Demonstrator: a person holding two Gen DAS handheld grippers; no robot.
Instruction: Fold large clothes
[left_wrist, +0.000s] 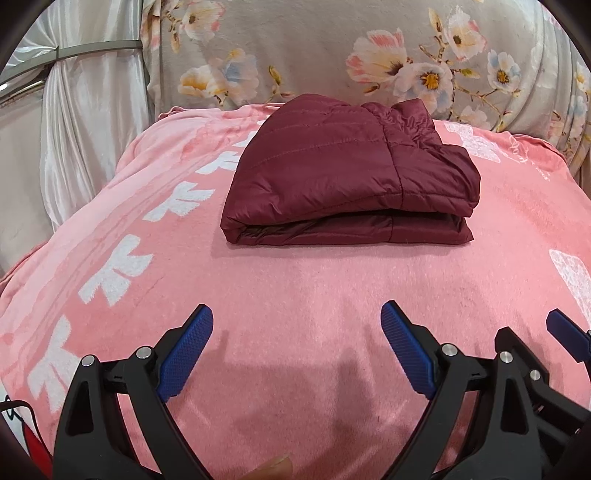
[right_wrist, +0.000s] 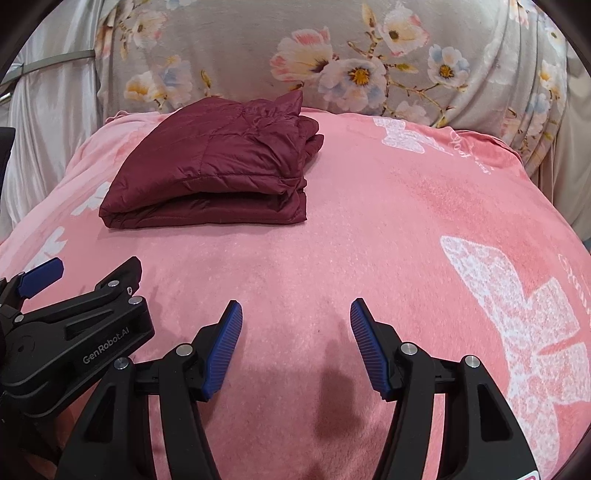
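A dark red quilted jacket (left_wrist: 343, 173) lies folded into a compact stack on the pink blanket (left_wrist: 295, 280), towards its far side; it also shows in the right wrist view (right_wrist: 214, 173) at the left. My left gripper (left_wrist: 297, 317) is open and empty, held above the blanket well short of the jacket. My right gripper (right_wrist: 295, 317) is open and empty too, just to the right of the left one. The right gripper's blue fingertip (left_wrist: 565, 332) shows at the right edge of the left wrist view. The left gripper's body (right_wrist: 74, 332) shows at the left of the right wrist view.
The pink blanket with white butterfly prints (right_wrist: 517, 314) covers the work surface. A grey flowered cloth (left_wrist: 369, 55) drapes behind it. A white satin curtain (left_wrist: 74, 129) hangs at the left.
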